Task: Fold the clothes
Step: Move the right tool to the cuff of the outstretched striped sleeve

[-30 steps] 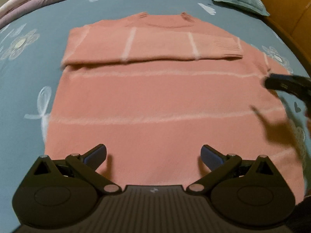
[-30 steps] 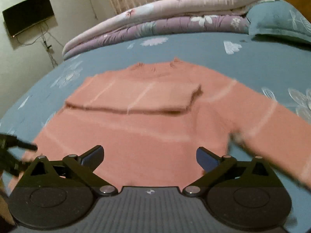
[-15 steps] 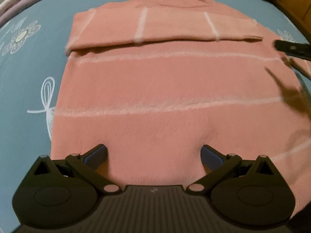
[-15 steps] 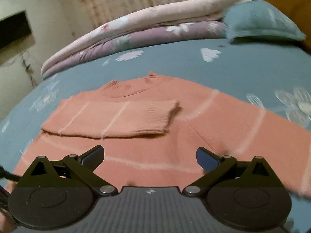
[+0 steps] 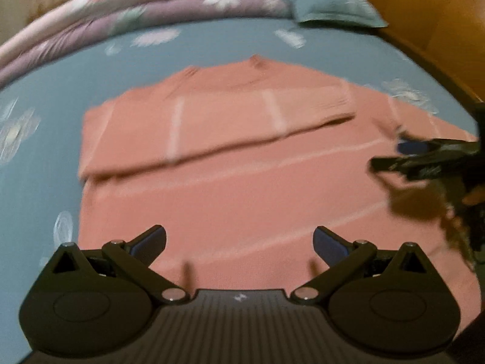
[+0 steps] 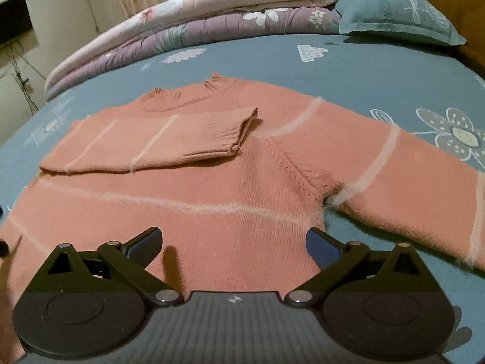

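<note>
- Blue flowered bed (image 6: 379, 69) carries the pink sweater (image 6: 212, 188), lying flat, one sleeve (image 6: 157, 139) folded across the chest.
- Left gripper (image 5: 239, 242) and right gripper (image 6: 233, 242): fingers spread wide, empty.
- Risk: dragging the outstretched sleeve (image 6: 409, 182) could rumple the body and shift the fold.

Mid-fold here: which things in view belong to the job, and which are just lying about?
Part of the job:
pink sweater, one sleeve folded across the chest
its other sleeve, lying out flat
left tool, open
right tool, open

Just lying about:
pillow
folded quilts
bedsheet, under the sweater
</note>
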